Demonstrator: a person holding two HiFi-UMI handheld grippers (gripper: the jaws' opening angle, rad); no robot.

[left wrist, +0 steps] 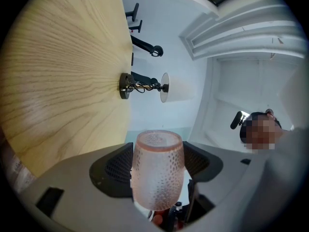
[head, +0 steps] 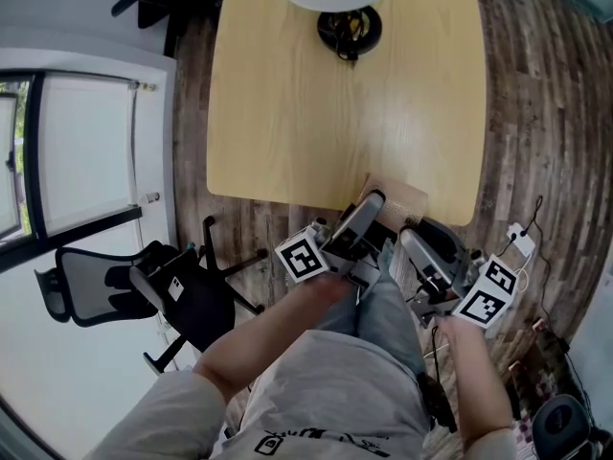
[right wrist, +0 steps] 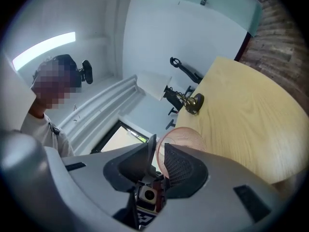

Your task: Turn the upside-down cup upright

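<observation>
A pink translucent dimpled cup (left wrist: 158, 168) sits between the black ribbed pads of my left gripper (left wrist: 158, 180), which is shut on its sides. The cup is held in the air beside the table's near edge. In the right gripper view, the cup's thin rim (right wrist: 179, 135) runs down into the narrow gap of my right gripper (right wrist: 157, 156), which is shut on it. From the head view both grippers meet at the table's near right corner, left gripper (head: 372, 204) and right gripper (head: 407, 238), with the cup (head: 397, 199) only a tan shape between their tips.
The light wooden table (head: 287, 113) carries a lamp with a black base (head: 350, 29) and a white shade at its far end. A black office chair (head: 144, 290) stands on the plank floor at the left. A white power strip (head: 520, 241) lies on the floor to the right.
</observation>
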